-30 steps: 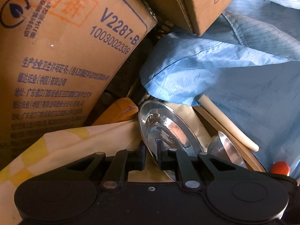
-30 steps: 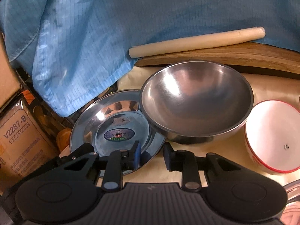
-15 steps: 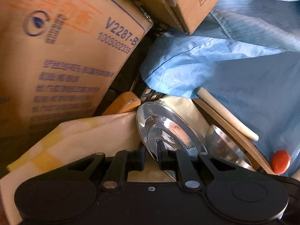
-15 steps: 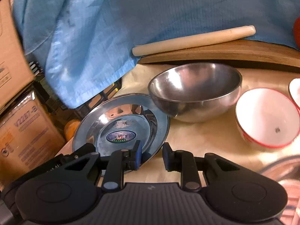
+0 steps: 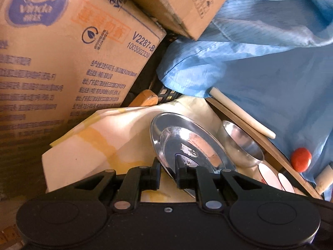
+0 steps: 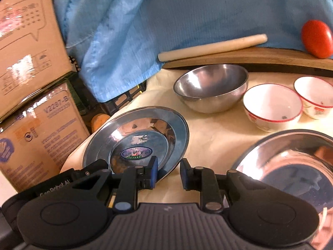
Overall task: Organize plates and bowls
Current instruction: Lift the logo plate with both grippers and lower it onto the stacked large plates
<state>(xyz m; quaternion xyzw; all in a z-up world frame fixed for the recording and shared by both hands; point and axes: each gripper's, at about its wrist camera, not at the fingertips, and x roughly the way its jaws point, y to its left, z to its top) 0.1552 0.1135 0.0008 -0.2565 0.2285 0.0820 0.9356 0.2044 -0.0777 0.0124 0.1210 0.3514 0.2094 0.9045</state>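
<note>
- The left claw (image 5: pixel 168 171) pinches the near rim of the steel plate (image 5: pixel 187 143), one finger on each face, and the plate stands tilted above the cloth-covered counter (image 5: pixel 116 133).
- In the right wrist view the same steel plate (image 6: pixel 143 137) tilts up at its left side, with the left claw's body under that edge.
- The right claw (image 6: pixel 168 174) is spread, its fingers apart and holding nothing; its left finger is just at the plate's near rim.
- A steel bowl (image 6: pixel 211 90) sits behind the plate, apart from it.
- Two white bowls with red rims (image 6: pixel 272 106) stand to the right of the steel bowl.
- A second steel plate (image 6: pixel 291 166) lies at the right edge.
- Cardboard boxes (image 5: pixel 68 62) stand to the left, beside blue fabric (image 5: pixel 260 58).
</note>
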